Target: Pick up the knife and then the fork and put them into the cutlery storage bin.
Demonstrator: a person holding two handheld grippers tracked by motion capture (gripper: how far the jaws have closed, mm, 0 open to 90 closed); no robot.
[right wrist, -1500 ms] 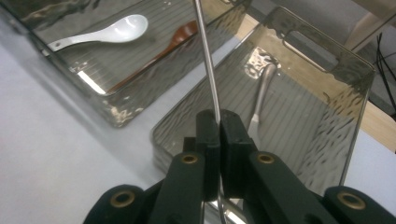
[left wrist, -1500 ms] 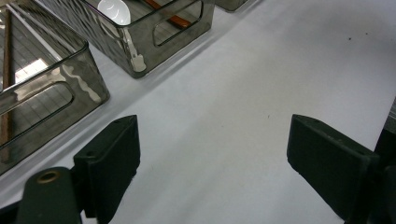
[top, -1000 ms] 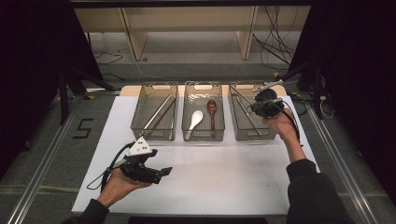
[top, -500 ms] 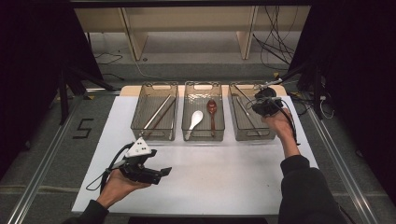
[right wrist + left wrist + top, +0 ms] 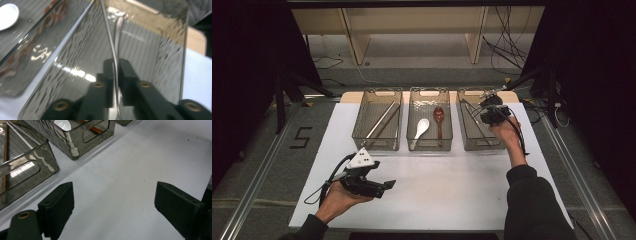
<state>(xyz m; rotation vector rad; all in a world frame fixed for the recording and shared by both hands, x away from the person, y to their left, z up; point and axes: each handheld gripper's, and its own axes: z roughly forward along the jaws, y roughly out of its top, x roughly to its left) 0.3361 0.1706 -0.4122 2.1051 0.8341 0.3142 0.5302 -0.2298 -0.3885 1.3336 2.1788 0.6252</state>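
Observation:
My right gripper (image 5: 482, 111) reaches into the right-hand clear bin (image 5: 499, 144) at the far right of the white mat. In the right gripper view a thin metal utensil handle (image 5: 110, 32) runs up between the jaws of the right gripper (image 5: 116, 63). The jaws have just been opening, and a slim gap shows beside the handle. The bin's ribbed wall (image 5: 162, 57) surrounds them. My left gripper (image 5: 388, 185) rests low over the mat near the front left. The left gripper (image 5: 113, 195) stands open with only bare mat between its jaws.
Three clear bins stand in a row at the mat's far edge. The middle bin (image 5: 430, 146) holds a white spoon (image 5: 421, 129) and a brown spoon (image 5: 439, 119). The left bin (image 5: 377, 146) holds long chopsticks (image 5: 382, 120). The white mat (image 5: 452, 195) spreads in front.
My right hand has sunk a little further into the right bin. The left hand and gripper have kept still.

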